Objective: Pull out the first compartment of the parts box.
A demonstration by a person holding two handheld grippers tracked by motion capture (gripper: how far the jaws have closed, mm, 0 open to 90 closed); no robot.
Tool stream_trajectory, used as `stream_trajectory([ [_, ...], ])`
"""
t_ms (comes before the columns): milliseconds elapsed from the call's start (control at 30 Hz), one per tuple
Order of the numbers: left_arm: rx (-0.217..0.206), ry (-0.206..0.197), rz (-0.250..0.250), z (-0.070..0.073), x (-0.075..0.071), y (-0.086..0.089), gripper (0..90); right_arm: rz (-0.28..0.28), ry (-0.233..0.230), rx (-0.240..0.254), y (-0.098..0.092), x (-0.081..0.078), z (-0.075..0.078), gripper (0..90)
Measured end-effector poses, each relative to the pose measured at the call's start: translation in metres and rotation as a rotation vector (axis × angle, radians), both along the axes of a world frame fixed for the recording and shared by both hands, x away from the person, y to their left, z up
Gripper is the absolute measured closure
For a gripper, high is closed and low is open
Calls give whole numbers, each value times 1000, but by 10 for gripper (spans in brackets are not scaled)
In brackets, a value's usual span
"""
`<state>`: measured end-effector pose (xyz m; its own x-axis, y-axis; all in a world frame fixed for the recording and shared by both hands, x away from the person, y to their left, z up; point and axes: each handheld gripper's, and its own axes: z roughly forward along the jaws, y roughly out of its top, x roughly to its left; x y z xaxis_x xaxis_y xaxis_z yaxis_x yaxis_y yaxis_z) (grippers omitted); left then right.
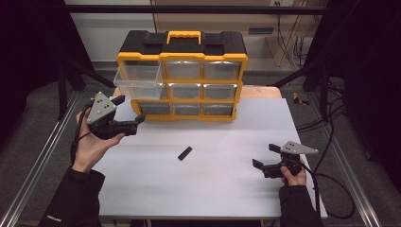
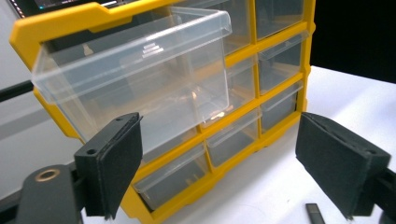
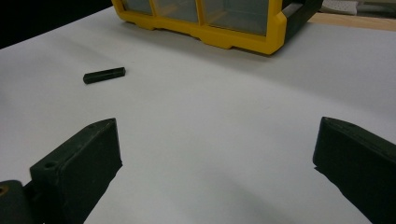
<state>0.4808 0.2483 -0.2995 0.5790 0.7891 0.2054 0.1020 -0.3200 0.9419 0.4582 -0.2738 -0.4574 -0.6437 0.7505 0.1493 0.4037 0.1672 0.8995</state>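
No brand, label or writing legible anywhere. Yellow and black plastic organiser at the far side of the white matte bench, moulded yellow handle on top, clear drawers in a three-by-three grid. Top-left clear drawer pulled well out, smooth, thin-walled, boxy, nothing seen inside. Left gripper just beside and below that drawer, flat black padded fingers spread wide, nothing between them, grey three-cornered plate on top. Small black rectangular bar lying flat mid-bench, apart from both grippers. Right gripper low over the bench near its right edge, fingers wide apart, holding nothing.
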Motion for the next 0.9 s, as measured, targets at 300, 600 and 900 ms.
stream_trajectory([
  [300,-39,35,-24,-17,-2,-2,99,1,4,2,0,0,0,11],
  [600,-54,56,-47,-37,-4,-4,75,0,5,0,0,0,0,11],
  [900,-68,117,-58,-58,-2,-6,56,-1,5,-2,0,0,0,11],
])
